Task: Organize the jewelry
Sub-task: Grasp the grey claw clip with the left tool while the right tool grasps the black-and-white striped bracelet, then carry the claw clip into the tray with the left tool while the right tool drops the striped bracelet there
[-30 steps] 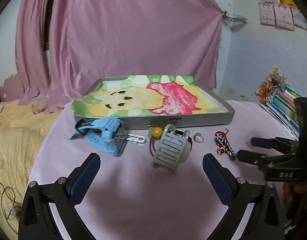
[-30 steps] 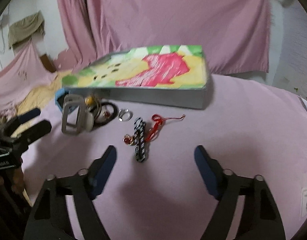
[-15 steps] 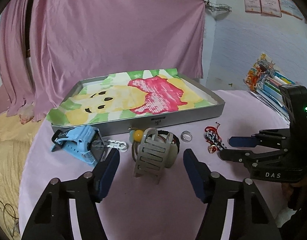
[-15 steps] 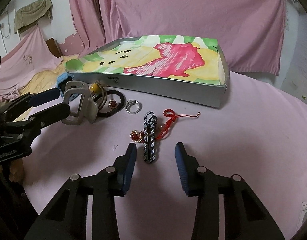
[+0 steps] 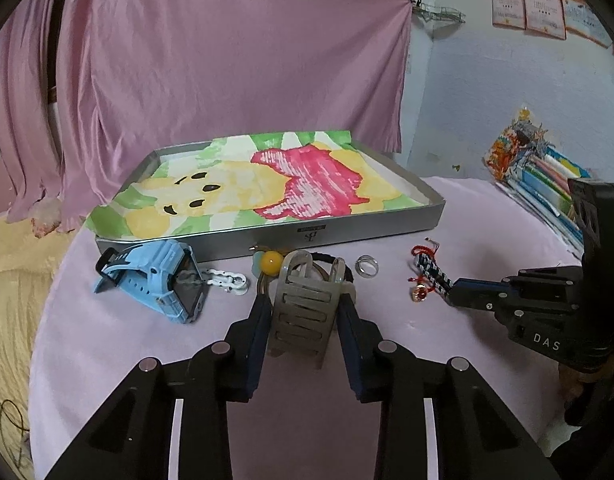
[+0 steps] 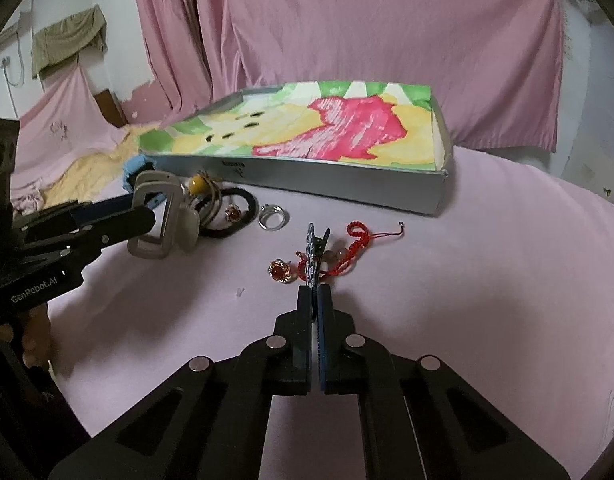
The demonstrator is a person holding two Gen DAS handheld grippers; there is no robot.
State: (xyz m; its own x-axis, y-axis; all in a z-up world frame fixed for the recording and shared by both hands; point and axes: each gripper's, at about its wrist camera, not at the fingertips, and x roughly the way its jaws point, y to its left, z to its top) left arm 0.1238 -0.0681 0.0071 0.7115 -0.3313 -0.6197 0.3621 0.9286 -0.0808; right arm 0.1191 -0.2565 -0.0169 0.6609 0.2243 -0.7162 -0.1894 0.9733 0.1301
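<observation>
Left claw [image 5: 303, 312] is pinched on the grey clip [image 5: 305, 312], pads on both its sides; clip sits upright on the counter [image 5: 147, 352], just near of the tray [image 5: 371, 229]. In the right wrist view that same claw [image 6: 147, 216] comes in from the left w/ the clip [image 6: 163, 220] between its tips.

Right claw [image 6: 315, 300] is narrowed to a slit, clamped on the near end of the braided strap [image 6: 314, 258], blue/black/white weave. Strap runs away from the claw toward the tray [image 6: 347, 188]. Red cord [image 6: 357, 240] lies tangled w/ the strap's far end; gold ring w/ red stone [image 6: 279, 271] just left of the strap, on the cloth.

Other bits in a row along the tray's near wall, left wrist view: blue watch [image 5: 155, 284] far left, white chain [image 5: 227, 280] touching it, yellow bead [image 5: 271, 259] behind the clip, silver ring [image 5: 366, 266] right of the clip, then strap [image 5: 431, 270]. Black hair tie [image 6: 227, 216] loops behind the clip, w/ a 2nd red-stone ring [image 6: 231, 213] inside it.

Tray lined w/ a cartoon-bear print, nothing on it. Pink curtain [image 5: 227, 60] behind; books [image 5: 543, 184] stacked far right.
</observation>
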